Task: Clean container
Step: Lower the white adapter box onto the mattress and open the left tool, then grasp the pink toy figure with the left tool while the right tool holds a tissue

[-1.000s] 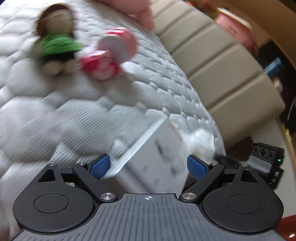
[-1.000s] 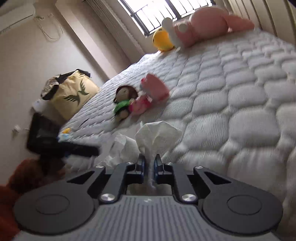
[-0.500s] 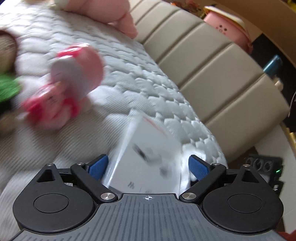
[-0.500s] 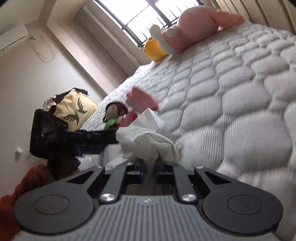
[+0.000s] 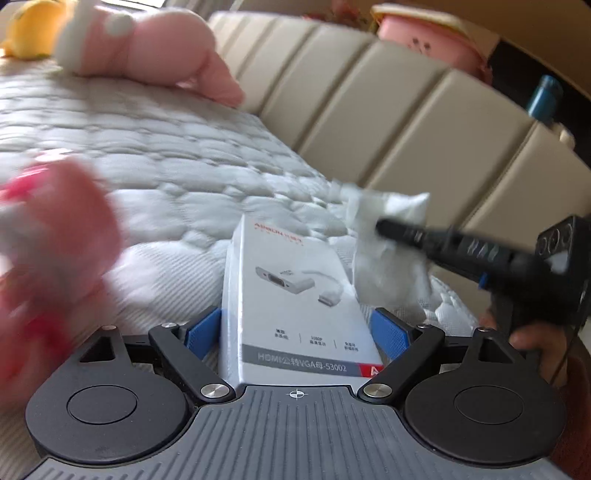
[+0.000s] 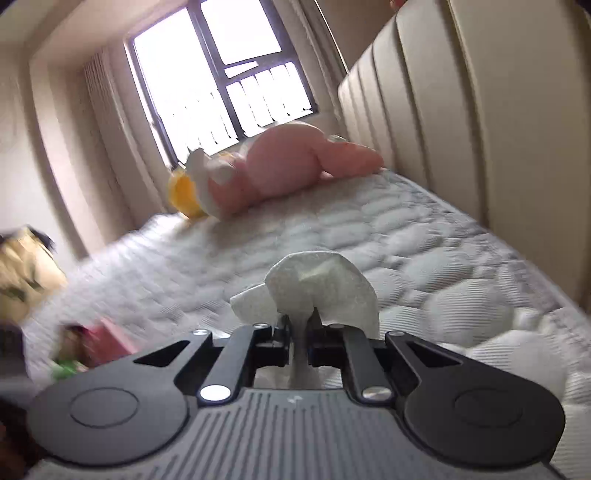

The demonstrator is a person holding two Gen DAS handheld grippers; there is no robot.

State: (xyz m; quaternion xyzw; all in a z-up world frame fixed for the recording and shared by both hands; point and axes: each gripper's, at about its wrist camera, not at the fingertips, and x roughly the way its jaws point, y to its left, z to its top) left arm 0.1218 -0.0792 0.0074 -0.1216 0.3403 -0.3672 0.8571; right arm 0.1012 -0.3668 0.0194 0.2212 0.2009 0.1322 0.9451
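Note:
A white carton (image 5: 295, 295) with an adapter printed on it sits lengthwise between the blue pads (image 5: 202, 332) of my left gripper (image 5: 295, 328), which is shut on it above the quilted mattress (image 5: 166, 177). My right gripper (image 6: 299, 332) is shut on a crumpled white tissue (image 6: 321, 288). In the left wrist view that right gripper (image 5: 384, 225) reaches in from the right, and its tissue (image 5: 388, 251) hangs just past the carton's far right corner. I cannot tell whether tissue and carton touch.
A pink plush (image 5: 147, 55) and a yellow toy (image 5: 26, 33) lie at the far end of the bed. A beige padded headboard (image 5: 369, 110) runs along the right. A blurred pink toy (image 5: 55, 240) is close on the left. A hand (image 5: 532, 339) holds the right gripper.
The left gripper has swung toward the headboard with the carton, which now lies label up. The right gripper with the tissue has come in beside the carton's far right corner.

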